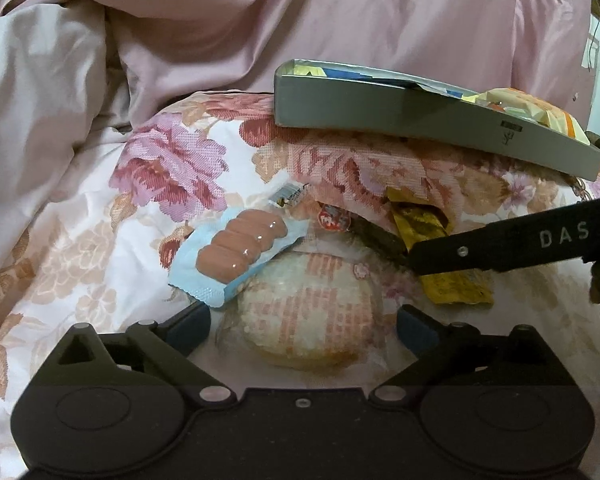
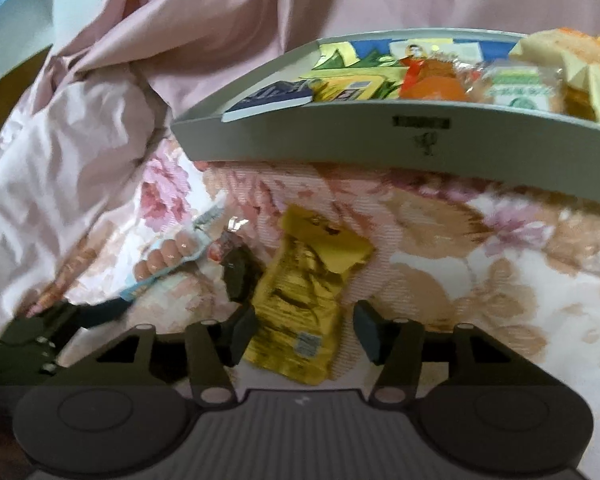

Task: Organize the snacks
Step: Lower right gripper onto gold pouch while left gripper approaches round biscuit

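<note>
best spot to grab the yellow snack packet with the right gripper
Pinch the yellow packet across its narrow width near the lower end, coming down from directly above. It lies flat on the floral bedding with its long axis running away from the right gripper, whose open jaws already straddle that end. The dark snack crowds the left edge.

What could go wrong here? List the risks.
1. The right gripper fingers straddle the yellow packet, which is slick and crinkled; it may slip or fold.
2. The dark bar lies against the packet and could get dragged.
3. The tray sits tilted on soft bedding, already full; added snacks could slide off.
</note>
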The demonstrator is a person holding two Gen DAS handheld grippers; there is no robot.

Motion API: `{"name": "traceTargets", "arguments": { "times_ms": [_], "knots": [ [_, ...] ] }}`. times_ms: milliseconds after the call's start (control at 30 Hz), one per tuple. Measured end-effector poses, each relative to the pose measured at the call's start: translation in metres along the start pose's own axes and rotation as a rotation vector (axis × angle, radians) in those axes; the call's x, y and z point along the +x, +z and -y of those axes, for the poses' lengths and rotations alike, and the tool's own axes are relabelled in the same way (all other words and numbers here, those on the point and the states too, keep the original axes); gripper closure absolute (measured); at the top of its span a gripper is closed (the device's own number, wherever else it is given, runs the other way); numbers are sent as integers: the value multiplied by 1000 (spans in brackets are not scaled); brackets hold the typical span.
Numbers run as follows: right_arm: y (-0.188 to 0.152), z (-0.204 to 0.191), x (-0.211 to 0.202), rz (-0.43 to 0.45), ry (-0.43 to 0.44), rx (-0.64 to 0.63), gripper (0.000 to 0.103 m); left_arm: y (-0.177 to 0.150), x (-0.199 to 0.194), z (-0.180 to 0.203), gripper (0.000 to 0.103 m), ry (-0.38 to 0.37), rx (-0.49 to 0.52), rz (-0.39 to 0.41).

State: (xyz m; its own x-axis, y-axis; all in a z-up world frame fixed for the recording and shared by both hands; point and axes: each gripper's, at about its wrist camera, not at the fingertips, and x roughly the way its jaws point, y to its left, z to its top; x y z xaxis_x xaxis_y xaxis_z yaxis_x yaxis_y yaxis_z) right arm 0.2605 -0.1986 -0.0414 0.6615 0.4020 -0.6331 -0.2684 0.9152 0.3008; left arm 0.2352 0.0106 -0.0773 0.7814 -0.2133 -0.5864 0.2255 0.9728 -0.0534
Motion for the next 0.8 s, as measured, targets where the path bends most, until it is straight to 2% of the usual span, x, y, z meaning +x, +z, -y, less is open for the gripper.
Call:
{"name": "traceTargets", "arguments": {
  "times_ms": [133, 267, 333, 400, 800],
  "knots": [
    [0, -7, 6, 25, 10, -36, 29, 1, 1, 0, 7, 10, 1, 5],
    [-1, -12, 9, 25, -8, -74, 28, 1, 0, -2, 15, 14, -11, 16],
    [-2, -17, 10, 20, -32, -109, 32, 1, -2, -2, 25, 4, -11, 22],
    [-4, -21, 10, 19, -57, -141, 37, 0, -3, 0, 26, 3, -2, 26],
    [-7, -15, 1, -23, -31, -107, 54, -6, -15, 8, 27, 12, -5, 5]
  ]
}}
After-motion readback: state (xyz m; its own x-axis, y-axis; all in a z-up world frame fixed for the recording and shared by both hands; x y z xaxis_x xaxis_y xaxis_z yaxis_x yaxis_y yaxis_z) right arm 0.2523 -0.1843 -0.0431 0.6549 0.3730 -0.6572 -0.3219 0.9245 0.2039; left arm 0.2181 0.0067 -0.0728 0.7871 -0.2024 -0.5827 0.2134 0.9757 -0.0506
